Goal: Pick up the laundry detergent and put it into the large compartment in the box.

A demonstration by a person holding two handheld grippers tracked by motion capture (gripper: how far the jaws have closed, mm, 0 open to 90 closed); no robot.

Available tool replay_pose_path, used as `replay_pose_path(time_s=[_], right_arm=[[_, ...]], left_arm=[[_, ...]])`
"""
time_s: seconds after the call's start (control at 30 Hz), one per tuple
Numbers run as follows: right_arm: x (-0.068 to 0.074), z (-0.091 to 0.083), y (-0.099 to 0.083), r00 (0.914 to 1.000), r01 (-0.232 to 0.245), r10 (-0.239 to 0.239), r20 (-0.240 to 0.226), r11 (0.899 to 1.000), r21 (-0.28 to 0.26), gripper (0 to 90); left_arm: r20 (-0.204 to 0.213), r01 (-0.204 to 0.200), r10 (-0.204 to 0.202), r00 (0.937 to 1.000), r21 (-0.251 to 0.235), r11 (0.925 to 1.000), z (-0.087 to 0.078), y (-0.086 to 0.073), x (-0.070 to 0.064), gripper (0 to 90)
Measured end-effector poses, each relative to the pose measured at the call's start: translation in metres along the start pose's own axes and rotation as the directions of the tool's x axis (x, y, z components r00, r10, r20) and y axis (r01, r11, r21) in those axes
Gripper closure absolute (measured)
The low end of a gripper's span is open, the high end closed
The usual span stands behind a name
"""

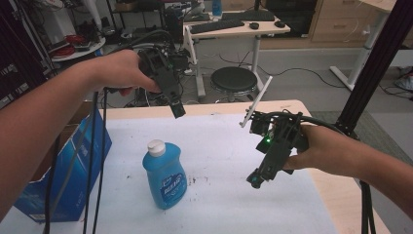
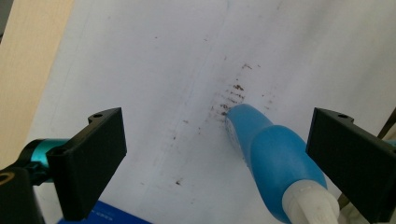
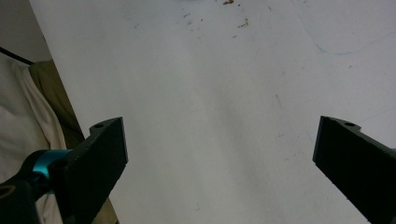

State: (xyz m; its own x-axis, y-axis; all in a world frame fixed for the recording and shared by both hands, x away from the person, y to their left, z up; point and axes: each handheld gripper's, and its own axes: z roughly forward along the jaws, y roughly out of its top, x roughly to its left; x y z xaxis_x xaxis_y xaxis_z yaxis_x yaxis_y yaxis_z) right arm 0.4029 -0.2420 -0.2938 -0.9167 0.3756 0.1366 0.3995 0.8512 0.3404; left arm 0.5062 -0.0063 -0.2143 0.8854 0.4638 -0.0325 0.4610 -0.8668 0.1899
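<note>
- Blue soap bottle [image 1: 165, 176] w/ white cap stands upright on the white tabletop [image 1: 219, 146], near the front left.
- Left hand-held gripper [image 1: 178, 109] is up in the air, behind the bottle, jaws spread wide, nothing in them.
- Right hand-held gripper [image 1: 255, 179] is low, well apart from bottle on the right, jaws spread wide too.
- Blue box [image 1: 73, 180] sits at tabletop's left edge.
- Brown specks [image 2: 233, 95] beside bottle.

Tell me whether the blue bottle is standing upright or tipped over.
Upright. In the high view the blue bottle stands on its base on the white table cover, its white cap on top. Neither gripper touches it.
</note>
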Motion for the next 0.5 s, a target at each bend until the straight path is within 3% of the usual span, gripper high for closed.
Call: replay_pose_path(time_s=[0.03,0.1,0.27,0.33,0.4,0.43,0.47,0.5], right_arm=[[0.0,0.0,0.0,1.0,0.0,0.0,0.001,1.0,-0.001,2.2],[-0.001,0.0,-0.001,1.0,0.001,-0.001,0.002,1.0,-0.007,2.2],[-0.002,0.0,-0.001,1.0,0.004,-0.004,0.002,1.0,-0.008,2.2],[-0.002,0.0,-0.001,1.0,0.006,-0.006,0.005,1.0,-0.009,2.1],[-0.002,0.0,-0.001,1.0,0.007,-0.007,0.004,1.0,-0.009,2.2],[-0.002,0.0,0.0,0.9999,0.01,-0.01,0.002,1.0,-0.007,2.2],[-0.002,0.001,0.0,0.9999,0.013,-0.013,0.002,1.0,-0.008,2.2],[-0.002,0.001,0.0,0.9999,0.011,-0.011,0.001,1.0,-0.007,2.2]], left_arm=[[0.001,0.057,-0.057,0.9984,-0.029,0.998,-0.002,-0.002,0.001,5.1],[0.01,0.102,-0.102,0.9948,-0.05,0.9935,-0.005,-0.005,0.001,5.1],[0.005,0.155,-0.155,0.9879,-0.057,0.9863,-0.007,-0.01,-0.001,5.1],[0.011,0.201,-0.201,0.9795,-0.046,0.9785,-0.008,-0.015,-0.002,5.1],[0.015,0.215,-0.214,0.9767,-0.041,0.9759,-0.008,-0.016,-0.003,5.1],[0.011,0.239,-0.239,0.9709,-0.033,0.9704,-0.008,-0.018,-0.005,5.1],[0.011,0.239,-0.239,0.9709,-0.033,0.9704,-0.008,-0.018,-0.005,5.1],[0.004,0.26,-0.26,0.9657,-0.023,0.9654,-0.008,-0.02,-0.006,5.1]])
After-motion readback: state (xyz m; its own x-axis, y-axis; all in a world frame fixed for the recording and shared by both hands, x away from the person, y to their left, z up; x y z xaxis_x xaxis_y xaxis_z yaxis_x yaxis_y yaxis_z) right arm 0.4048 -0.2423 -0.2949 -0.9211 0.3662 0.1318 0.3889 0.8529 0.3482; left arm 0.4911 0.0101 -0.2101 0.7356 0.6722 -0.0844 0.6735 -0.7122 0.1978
